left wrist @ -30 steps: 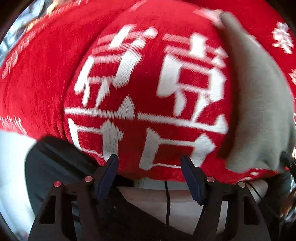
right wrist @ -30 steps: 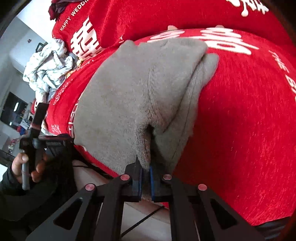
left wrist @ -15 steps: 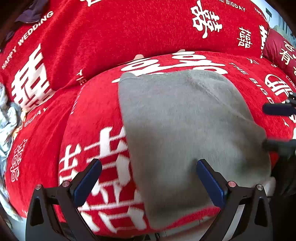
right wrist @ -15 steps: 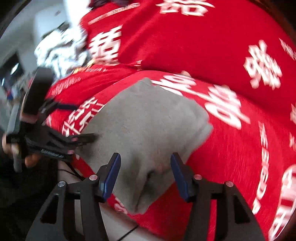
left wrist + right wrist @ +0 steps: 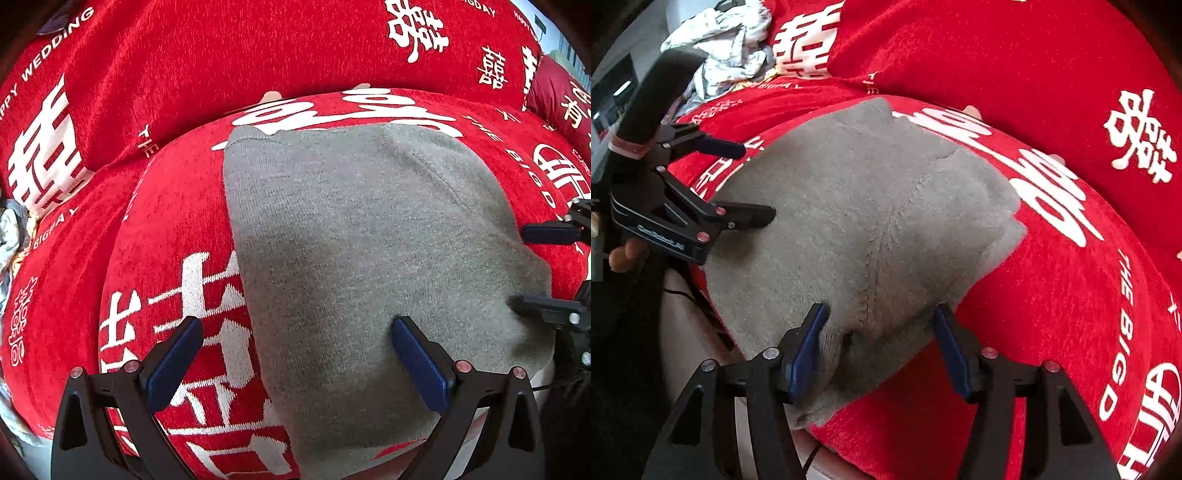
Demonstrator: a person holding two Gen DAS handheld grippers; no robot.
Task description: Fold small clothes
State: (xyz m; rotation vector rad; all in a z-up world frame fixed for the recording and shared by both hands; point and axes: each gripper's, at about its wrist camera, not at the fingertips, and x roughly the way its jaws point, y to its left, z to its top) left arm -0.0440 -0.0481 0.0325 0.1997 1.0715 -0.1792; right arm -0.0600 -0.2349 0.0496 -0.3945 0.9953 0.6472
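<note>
A grey knitted garment [image 5: 351,240] [image 5: 868,221] lies folded and flat on the red seat cushion [image 5: 166,240] [image 5: 1071,295] with white characters. My left gripper [image 5: 297,324] [image 5: 757,181] hangs open over the garment's near left edge; one fingertip is above red fabric, the other above grey cloth. My right gripper [image 5: 882,310] [image 5: 518,266] hovers over the near right corner. Its jaws are opening, with a bump of grey cloth below the gap and the pads off it. Neither gripper holds anything.
The red backrest [image 5: 221,55] rises behind the seat. A heap of light crumpled clothes [image 5: 727,48] [image 5: 9,229] lies at the sofa's left end. A dark red pillow [image 5: 565,96] sits far right. A hand [image 5: 624,254] grips the left tool. The cushion's front edge is just beneath both grippers.
My right gripper let go of the grey cloth's edge and spread its jaws; the cloth settled flat. My left gripper swung across onto the garment and widened.
</note>
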